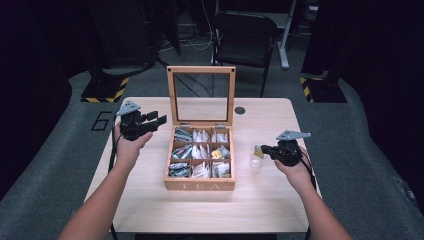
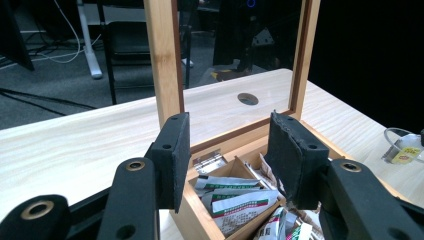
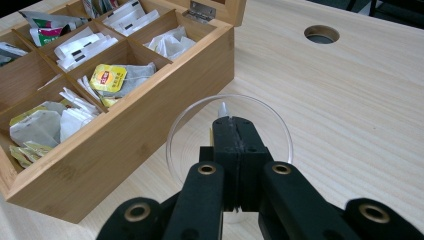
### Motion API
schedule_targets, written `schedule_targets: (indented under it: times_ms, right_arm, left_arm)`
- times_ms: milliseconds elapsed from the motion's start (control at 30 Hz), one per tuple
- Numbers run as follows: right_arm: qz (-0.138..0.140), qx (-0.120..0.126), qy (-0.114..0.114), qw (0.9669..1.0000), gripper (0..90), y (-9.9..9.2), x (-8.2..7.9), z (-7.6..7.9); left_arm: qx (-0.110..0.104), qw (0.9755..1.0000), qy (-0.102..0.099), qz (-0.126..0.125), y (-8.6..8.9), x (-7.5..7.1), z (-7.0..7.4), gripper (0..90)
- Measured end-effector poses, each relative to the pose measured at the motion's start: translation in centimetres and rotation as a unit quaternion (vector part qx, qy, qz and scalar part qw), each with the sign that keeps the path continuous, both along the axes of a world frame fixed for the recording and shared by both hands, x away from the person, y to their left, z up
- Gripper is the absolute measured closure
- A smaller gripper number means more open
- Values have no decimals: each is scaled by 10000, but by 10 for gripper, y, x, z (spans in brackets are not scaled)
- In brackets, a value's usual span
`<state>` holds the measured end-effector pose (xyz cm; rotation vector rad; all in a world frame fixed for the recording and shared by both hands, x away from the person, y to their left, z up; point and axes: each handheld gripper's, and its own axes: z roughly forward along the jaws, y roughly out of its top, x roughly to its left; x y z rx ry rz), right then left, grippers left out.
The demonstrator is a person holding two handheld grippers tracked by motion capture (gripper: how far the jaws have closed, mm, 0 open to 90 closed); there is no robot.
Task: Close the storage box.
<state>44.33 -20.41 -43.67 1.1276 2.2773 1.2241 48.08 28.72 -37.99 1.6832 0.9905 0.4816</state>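
On the left of the pale wood-grain surface [image 1: 150, 210], the left gripper [image 1: 154, 121] is held up in the person's left hand [image 1: 127, 147], its black fingers [image 2: 172, 160] spread wide with nothing between them; in the left gripper view their flat rubbery pads face each other across a gap, looking toward the box's back corner.

At the centre stands the square bamboo tea box [image 1: 200, 185], the word TEA on its front wall, its glass-paned lid [image 1: 201, 95] standing upright on small metal hinges [image 2: 209, 162]; thin wooden dividers split it into nine compartments, three by three; these hold paper tea sachets, green-and-white printed packets [image 2: 232, 202] in the back corner by the left gripper, white envelopes [image 3: 82, 46] in the middle row, loose white tea bags [image 3: 170, 44] at a far corner, and a grey bag with a yellow tag [image 3: 107, 77] in the compartment nearest the right side.

Just right of the box sits a small clear plastic cup [image 1: 256, 156], round-rimmed, with a yellow-tagged item inside; the right gripper [image 1: 264, 149], held in the right hand [image 1: 295, 167], reaches over it; its fingers [image 3: 225, 145] are pressed together above the cup's mouth, a small white tip pinched between them; what that tip belongs to I cannot tell.
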Motion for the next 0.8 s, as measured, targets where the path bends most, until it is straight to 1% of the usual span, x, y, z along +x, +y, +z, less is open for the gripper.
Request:
schedule_targets:
  times_ms: [33, 133, 267, 467, 567, 667, 800]
  right_arm:
    - [22, -11, -18, 10000, 899, 0, 0, -1]
    - [3, -37, 34, 10000, 895, 1, 1, -3]
    - [18, -62, 62, 10000, 862, 2, 2, -4]
    - [13, -19, 55, 10000, 839, 3, 2, -3]
    - [32, -35, 64, 10000, 795, 3, 2, -3]
    - [15, -34, 26, 10000, 756, 4, 3, 0]
    - [54, -20, -17, 10000, 717, 8, 3, 9]
  left_arm:
    - [5, 10000, 3, 14, 1, 0, -1, 519]
    - [-18, 10000, 23, 19, 3, 0, -2, 518]
    - [-38, 10000, -2, 44, 4, -1, -1, 519]
    - [-38, 10000, -5, 61, 5, -1, 0, 518]
    - [-37, 10000, -8, 63, 5, -1, 0, 519]
    - [-38, 10000, -7, 65, 5, -1, 0, 519]
    - [-36, 10000, -10, 62, 4, -1, 1, 518]
